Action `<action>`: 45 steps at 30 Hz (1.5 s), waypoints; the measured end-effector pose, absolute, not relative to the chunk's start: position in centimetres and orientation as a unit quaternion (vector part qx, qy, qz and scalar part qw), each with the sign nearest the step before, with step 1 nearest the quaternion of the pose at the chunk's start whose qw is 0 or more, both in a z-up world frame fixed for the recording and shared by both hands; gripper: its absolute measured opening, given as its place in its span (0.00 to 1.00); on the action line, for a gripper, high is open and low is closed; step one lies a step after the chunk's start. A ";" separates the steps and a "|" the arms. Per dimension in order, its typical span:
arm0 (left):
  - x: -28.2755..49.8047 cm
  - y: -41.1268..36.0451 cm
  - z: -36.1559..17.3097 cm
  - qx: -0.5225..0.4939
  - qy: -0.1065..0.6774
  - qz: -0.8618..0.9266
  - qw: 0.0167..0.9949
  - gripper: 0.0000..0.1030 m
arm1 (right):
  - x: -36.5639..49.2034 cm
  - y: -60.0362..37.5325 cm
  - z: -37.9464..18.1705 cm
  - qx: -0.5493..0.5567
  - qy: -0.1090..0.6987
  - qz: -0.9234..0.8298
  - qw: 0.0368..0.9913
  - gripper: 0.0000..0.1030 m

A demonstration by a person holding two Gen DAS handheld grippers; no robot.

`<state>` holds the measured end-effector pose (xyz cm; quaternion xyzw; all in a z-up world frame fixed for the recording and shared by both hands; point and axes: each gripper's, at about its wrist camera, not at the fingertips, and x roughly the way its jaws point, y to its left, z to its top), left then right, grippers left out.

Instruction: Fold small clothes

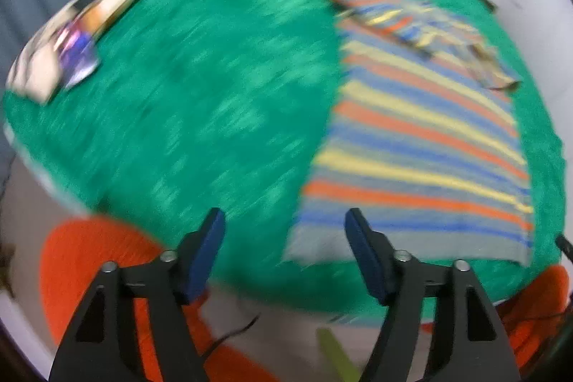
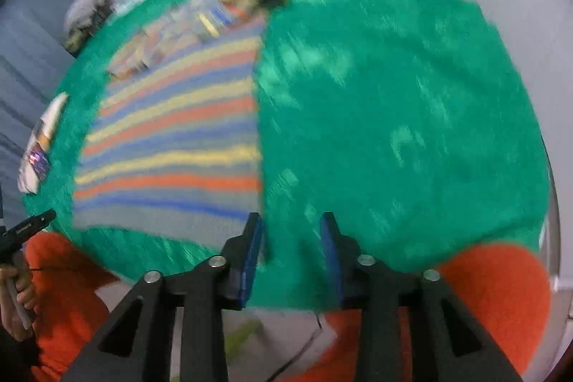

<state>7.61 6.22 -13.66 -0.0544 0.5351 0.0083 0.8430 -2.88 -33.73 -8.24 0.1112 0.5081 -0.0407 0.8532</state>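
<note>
We begin at our left gripper (image 1: 284, 231): its two blue pads (image 1: 211, 238) stand wide apart with nothing between them, only green cloth and floor showing through the gap. Our right gripper (image 2: 292, 231) has its pads parted less widely, and they too are empty. Both views are smeared by motion, so fine edges are uncertain.

Outward from the left fingers lies the striped garment (image 1: 422, 145), spread flat on the green blanket (image 1: 200, 88). Its near hem corner sits just beyond and beside the left gripper's right pad. From the right wrist view the same striped garment (image 2: 172, 145) lies to the left of the fingers, its straight right edge running away from us almost in line with the left pad, its near hem just ahead.

So the garment sits between our two grippers, with its near hem closest to both. Its long axis runs away from us, the stripes crossing it, and a bunched, already turned-over part lies at the far end. We judge neither hand clearly nearer; each hangs by one near corner.

Farther from the garment, a folded printed piece (image 1: 71, 34) rests at the blanket's left edge, well apart. Our orange-clad knees (image 2: 494, 292) frame the near side.
</note>
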 end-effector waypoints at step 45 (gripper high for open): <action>9.2 0.0 -21.8 0.028 0.554 -0.049 0.831 0.99 | -0.3 -26.4 -16.0 0.029 0.498 0.016 0.867 0.50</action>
